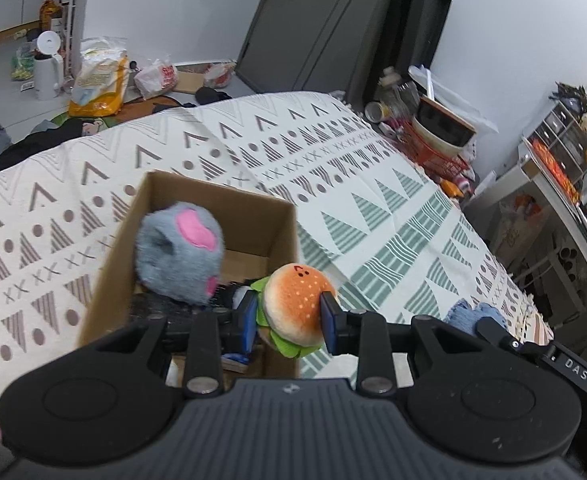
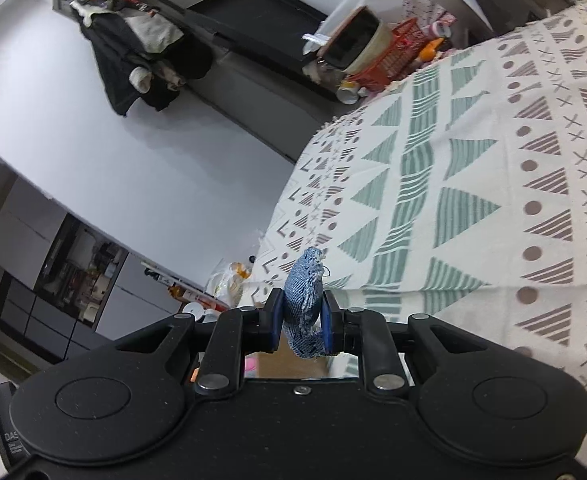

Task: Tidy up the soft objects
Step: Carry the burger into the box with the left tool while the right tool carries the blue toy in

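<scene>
Pinching a round plush hamburger with an orange bun and green felt lettuce (image 1: pixel 295 306), the left claw (image 1: pixel 289 320) is pressing its two blue-padded fingers (image 1: pixel 328 322) against the toy's sides, holding it over the near right corner of an open brown cardboard box (image 1: pixel 253 216). The right claw (image 2: pixel 302 322) is squeezing a small frayed blue denim piece (image 2: pixel 304 304) between its narrowly spaced fingers, holding it up above the edge of the bed; in the left wrist view that same denim is showing just beyond the left claw's right side.

One fluffy grey plush with pink patches (image 1: pixel 179 252) is sitting inside the box, leaning toward its left wall, with some dark items under it that are too hidden to name. That is making three soft things in all: one hamburger, one grey plush, one denim piece, plus one box.

The box is resting on a bed covered by a cream blanket patterned with green and brown triangles, dots and crosses (image 1: pixel 373 184). Beyond the bed, a red plastic basket (image 2: pixel 391 60), a dark flat panel leaning on the white wall (image 1: pixel 325 28) and bags scattered over the floor (image 1: pixel 101 76) are filling the room.
</scene>
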`<action>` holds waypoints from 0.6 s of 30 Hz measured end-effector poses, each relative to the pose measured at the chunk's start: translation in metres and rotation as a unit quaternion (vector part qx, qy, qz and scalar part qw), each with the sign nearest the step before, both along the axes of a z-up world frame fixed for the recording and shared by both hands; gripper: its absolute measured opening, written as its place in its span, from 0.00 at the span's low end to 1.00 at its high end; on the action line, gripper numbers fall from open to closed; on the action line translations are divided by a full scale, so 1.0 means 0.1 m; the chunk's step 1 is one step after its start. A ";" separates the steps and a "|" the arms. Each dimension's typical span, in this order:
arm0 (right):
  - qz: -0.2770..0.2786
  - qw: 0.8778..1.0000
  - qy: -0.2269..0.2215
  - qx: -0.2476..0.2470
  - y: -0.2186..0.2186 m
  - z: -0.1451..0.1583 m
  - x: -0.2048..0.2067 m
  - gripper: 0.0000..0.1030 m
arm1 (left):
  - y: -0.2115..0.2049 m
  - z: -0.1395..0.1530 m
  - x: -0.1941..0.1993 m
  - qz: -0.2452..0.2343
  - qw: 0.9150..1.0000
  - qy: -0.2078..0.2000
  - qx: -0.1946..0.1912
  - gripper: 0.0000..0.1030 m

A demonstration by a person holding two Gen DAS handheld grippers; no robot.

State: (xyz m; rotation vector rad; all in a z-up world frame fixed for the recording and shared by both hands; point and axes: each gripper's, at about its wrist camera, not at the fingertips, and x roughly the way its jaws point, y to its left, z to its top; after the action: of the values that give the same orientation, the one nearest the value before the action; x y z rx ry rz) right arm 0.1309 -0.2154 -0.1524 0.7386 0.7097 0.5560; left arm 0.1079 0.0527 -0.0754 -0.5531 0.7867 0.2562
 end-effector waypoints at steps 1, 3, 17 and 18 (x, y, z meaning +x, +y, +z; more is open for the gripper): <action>0.003 1.000 -0.002 0.000 0.04 0.02 -0.02 0.19 | 0.04 0.01 -0.03 0.003 1.000 -0.002 -0.001 0.30; 0.010 1.000 -0.007 -0.002 0.12 0.08 -0.05 0.19 | 0.12 0.01 -0.08 0.011 1.000 -0.004 -0.004 0.30; 0.058 0.998 -0.027 -0.029 0.75 0.36 -0.09 0.19 | 0.56 -0.10 -0.28 0.039 0.999 -0.006 -0.037 0.31; 0.060 0.997 -0.027 -0.031 0.79 0.36 -0.09 0.19 | 0.57 -0.12 -0.29 0.038 0.999 -0.004 -0.038 0.31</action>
State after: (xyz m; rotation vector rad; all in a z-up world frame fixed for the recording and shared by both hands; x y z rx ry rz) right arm 0.1216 -0.1365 -0.1159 0.6227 0.7212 0.6589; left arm 0.0792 0.1100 -0.0879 -0.6572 0.7705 0.2952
